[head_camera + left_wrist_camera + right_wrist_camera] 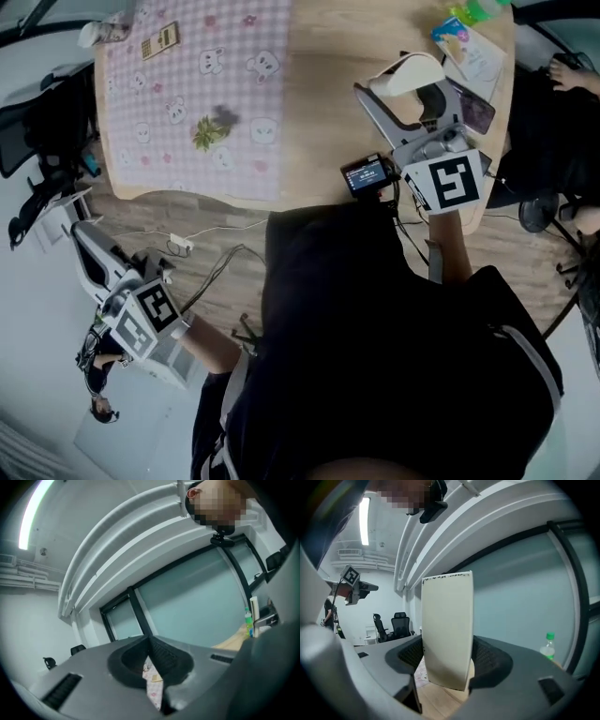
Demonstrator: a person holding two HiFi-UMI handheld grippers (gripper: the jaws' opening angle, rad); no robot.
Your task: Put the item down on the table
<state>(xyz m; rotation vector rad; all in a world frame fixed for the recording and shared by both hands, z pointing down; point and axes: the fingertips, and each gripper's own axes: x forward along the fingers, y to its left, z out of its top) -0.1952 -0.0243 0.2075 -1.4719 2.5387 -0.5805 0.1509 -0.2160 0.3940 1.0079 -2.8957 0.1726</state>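
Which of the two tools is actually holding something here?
The right tool: its jaws clamp a cream-white item above the wooden table. The left tool is shut and empty.

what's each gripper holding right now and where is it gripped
The right gripper holds a cream roll, jaws pressing its two side edges near its lower end. The left gripper holds nothing, jaws shut.

Odds and ends in the room
A pink cloth (187, 84) holds a calculator (159, 40) and a sprig (211, 128); a bottle (547, 651) stands well apart.

Head view looks steeply down; gripper views tilt upward — table (328, 94) shared.
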